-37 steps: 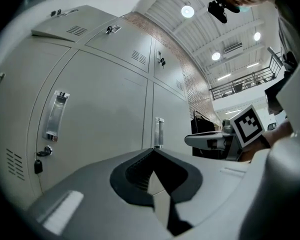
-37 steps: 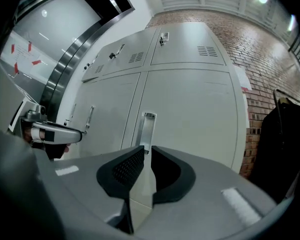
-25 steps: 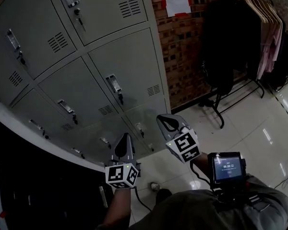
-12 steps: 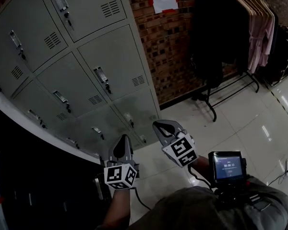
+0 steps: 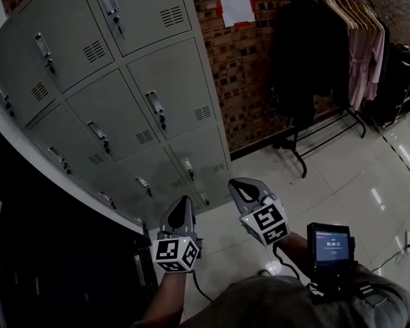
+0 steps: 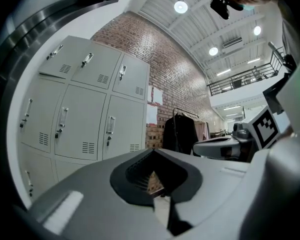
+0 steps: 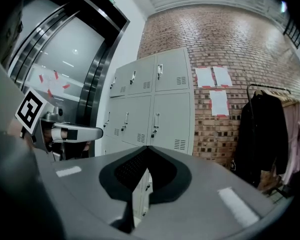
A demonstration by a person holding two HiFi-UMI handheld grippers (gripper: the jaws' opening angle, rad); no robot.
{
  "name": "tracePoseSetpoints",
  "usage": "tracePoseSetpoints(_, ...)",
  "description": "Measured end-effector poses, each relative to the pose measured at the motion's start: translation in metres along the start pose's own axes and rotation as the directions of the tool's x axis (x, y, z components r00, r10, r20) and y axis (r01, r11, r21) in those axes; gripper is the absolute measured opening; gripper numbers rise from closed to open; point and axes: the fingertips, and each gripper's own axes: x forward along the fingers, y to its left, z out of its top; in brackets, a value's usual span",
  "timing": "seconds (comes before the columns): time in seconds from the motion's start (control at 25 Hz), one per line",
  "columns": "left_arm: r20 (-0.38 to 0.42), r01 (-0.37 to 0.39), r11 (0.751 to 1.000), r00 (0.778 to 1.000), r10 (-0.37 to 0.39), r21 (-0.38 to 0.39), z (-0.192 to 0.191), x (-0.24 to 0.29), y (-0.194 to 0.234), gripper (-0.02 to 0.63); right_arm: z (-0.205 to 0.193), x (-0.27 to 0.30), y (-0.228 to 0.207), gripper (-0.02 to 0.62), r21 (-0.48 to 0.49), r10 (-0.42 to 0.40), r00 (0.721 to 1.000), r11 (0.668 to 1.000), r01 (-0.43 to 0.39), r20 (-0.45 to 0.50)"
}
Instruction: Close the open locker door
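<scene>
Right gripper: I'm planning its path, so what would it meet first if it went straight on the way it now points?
Ahead of the right gripper, jaws shut, probably the lockers, low in their rightmost column. Nothing nearer shows, though depth is unclear.

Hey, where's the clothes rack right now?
In the head view the clothes rack stands at the upper right, against the brick wall, to the right of the grey lockers and the paper notice.
</scene>
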Motion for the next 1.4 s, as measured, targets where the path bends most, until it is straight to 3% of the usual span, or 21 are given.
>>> tracePoseSetpoints(0.64,0.029,-0.007,1.000,1.000,0.007,-0.006,0.010,-0.016,0.000,-0.002,0.012,-0.008,0.013,0.005,-0.008,-0.019,0.999,1.000,0.019,0.041)
tracePoseSetpoints(1.4,-0.006,-0.010,0.999,1.000,0.010,-0.036,-0.007,-0.011,-0.006,-0.002,0.003,-0.009,0.008,0.005,-0.009,-0.016,1.000,1.000,0.017,0.025)
